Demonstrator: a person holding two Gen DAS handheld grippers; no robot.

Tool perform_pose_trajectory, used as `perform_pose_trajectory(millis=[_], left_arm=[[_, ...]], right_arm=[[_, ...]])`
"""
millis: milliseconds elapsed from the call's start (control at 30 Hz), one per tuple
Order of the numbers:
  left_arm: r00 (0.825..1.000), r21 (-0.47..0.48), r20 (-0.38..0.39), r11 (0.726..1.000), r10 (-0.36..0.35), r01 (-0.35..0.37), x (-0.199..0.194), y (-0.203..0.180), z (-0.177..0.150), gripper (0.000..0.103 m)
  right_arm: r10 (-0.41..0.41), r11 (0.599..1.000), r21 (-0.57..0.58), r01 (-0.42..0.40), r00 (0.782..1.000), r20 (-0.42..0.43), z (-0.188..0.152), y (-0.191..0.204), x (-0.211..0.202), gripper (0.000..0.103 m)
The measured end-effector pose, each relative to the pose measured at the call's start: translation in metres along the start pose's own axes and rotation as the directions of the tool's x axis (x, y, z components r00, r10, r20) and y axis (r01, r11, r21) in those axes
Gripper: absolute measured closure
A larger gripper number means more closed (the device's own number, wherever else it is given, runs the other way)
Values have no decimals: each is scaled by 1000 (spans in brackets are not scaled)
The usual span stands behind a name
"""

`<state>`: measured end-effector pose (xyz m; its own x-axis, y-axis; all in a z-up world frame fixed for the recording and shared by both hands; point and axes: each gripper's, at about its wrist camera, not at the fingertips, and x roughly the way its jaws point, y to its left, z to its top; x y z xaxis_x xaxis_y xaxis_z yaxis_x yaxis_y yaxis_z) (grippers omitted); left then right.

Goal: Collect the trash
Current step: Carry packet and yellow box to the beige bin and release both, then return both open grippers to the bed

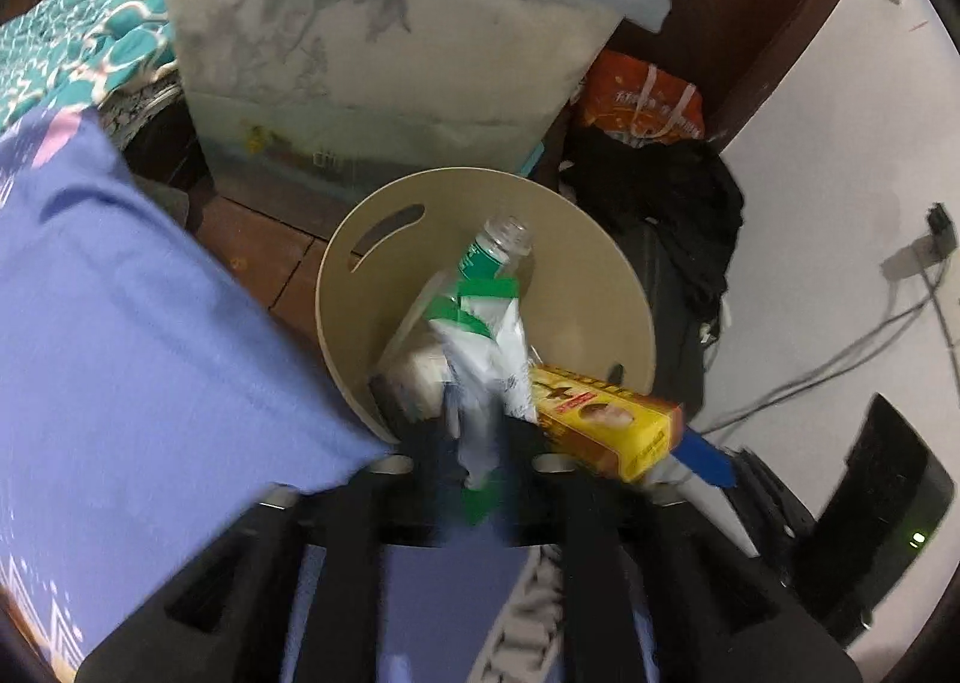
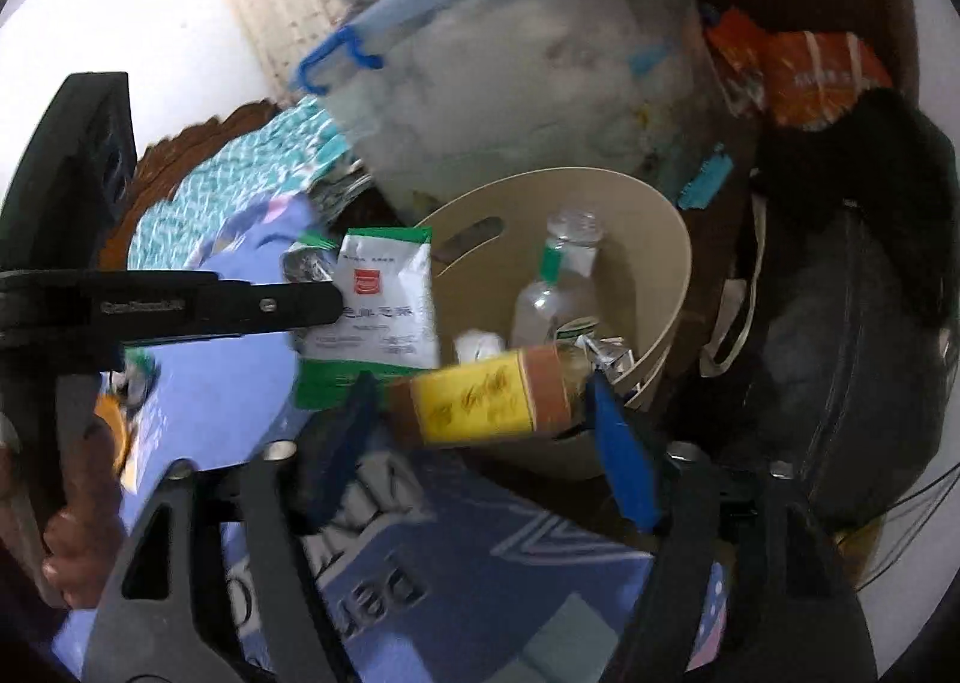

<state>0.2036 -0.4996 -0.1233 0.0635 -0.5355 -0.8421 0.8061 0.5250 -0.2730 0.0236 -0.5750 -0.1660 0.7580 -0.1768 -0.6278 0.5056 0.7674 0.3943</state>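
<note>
While both grippers hang over the beige bin [image 2: 672,287], the drop step is in hand; left gripper [image 1: 480,431]: jaws parted, green-and-white sachet [image 1: 480,335] loose between them at the rim; right gripper [image 2: 480,413]: blue fingers [image 2: 624,461] spread wide, yellow box [image 2: 480,398] between them, pads seemingly not pressing; clear bottle [image 2: 555,287] already inside the bin. Next move, by judgement: let both items fall clear, then withdraw. Surroundings: purple bedding [image 1: 132,323], lidded storage tub [image 1: 384,71], orange bag [image 1: 642,101], white wall [image 1: 840,143].
</note>
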Motion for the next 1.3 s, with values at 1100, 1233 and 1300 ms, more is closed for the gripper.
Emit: perform_pose_trajectory(millis=[1100,1233,1300], left_arm=[[731,-843,68,431,679,-321,-366,302,-353,33],[767,-880,-30,347,641,-325,-369,344,-398,30],[787,-887,-25,350,616,-303,-365,357,-402,22]], right_arm=[[383,873,-247,-422,904,-190,-120,227,-46,32],[384,841,-306,-446,890,-244,-144,260,-45,32],[370,834,-324,-447,888,-273,-156,275,-39,32]])
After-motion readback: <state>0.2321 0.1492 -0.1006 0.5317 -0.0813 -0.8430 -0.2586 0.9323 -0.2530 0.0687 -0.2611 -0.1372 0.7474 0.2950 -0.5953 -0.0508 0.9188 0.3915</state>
